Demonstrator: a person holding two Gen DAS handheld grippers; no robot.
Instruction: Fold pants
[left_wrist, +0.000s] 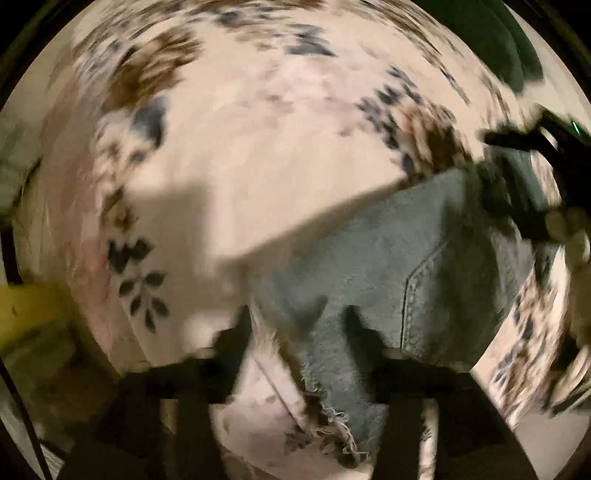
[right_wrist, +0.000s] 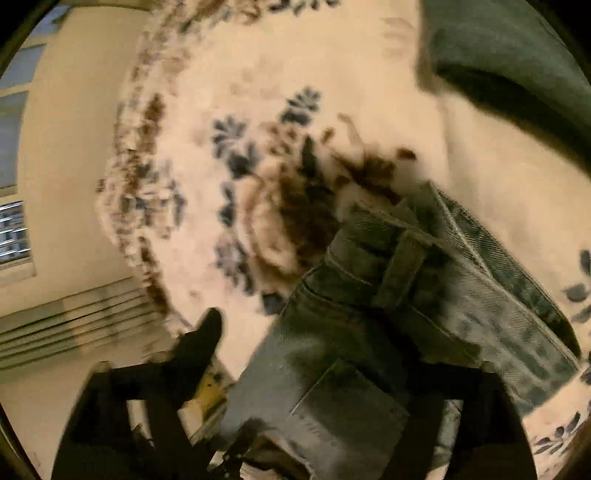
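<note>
Two close downward views, shared jeans (left_wrist: 388, 258)

Cream spread (left_wrist: 258, 155) with blue and brown floral print fills both views, blurred. Pale wall (right_wrist: 74, 177) at left, window (right_wrist: 14, 122) on it, ribbed radiator (right_wrist: 74, 317) below. Warm, dim light.

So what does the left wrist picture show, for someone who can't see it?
Blurry view of grey-blue jeans lying on a cream flowered rug. The frayed hem hangs between the two black fingers of the left gripper, which look spread apart. The right gripper is at the far right.
</note>
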